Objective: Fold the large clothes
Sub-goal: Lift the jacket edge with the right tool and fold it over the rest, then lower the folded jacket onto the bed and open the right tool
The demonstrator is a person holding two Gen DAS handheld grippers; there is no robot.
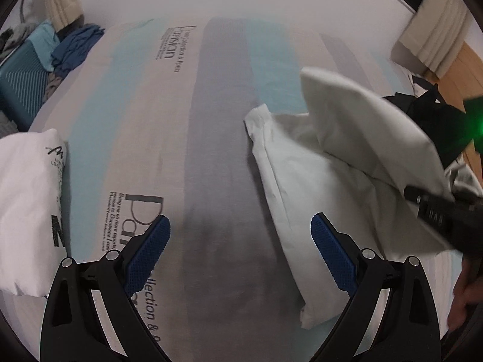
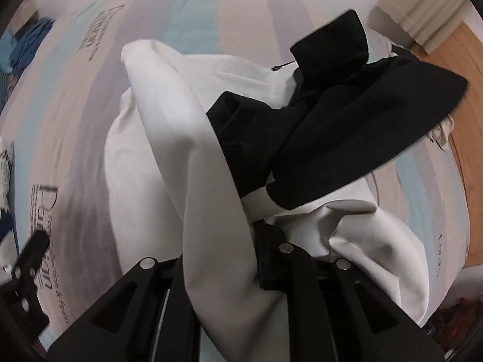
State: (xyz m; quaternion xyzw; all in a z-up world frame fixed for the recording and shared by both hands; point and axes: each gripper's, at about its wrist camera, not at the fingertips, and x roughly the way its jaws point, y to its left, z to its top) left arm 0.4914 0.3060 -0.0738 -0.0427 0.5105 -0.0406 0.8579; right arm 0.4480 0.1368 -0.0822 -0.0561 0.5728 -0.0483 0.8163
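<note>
— Two views are given; what is shown by the left wrist camera?

— The left tongs (image 1: 241, 241) are seen spread wide with nothing between the blue pads (image 1: 157, 235), above a striped bedsheet (image 1: 217, 126) printed with lettering. A white garment (image 1: 302, 181) is laid in a crumpled heap on the bed toward the right, one part of it lifted off the sheet. At the right edge the right tongs (image 1: 434, 211) are seen as a dark blurred bar against that lifted cloth, with a hand (image 1: 465, 301) below. A folded white garment with black print (image 1: 27, 205) is set at the left edge, and a pile of blue clothes (image 1: 75, 45) is kept at the far left corner.

— And the right wrist camera?

— The right tongs (image 2: 256, 259) are shown pressed together on the white garment (image 2: 211, 211), which is drawn up between the fingers. A black garment (image 2: 347, 120) is draped over the white one, apparently caught up with it. The left tongs (image 2: 27, 259) are glimpsed at the lower left, apart from the cloth.

— How far along can the task be judged?

— One piece appears to be finished, the printed one at the left. The white garment is not yet spread flat, so no fold is judged to have been made in it. It is likely that the black piece must be separated, the white cloth laid out, and a second corner taken by the free tongs.
</note>
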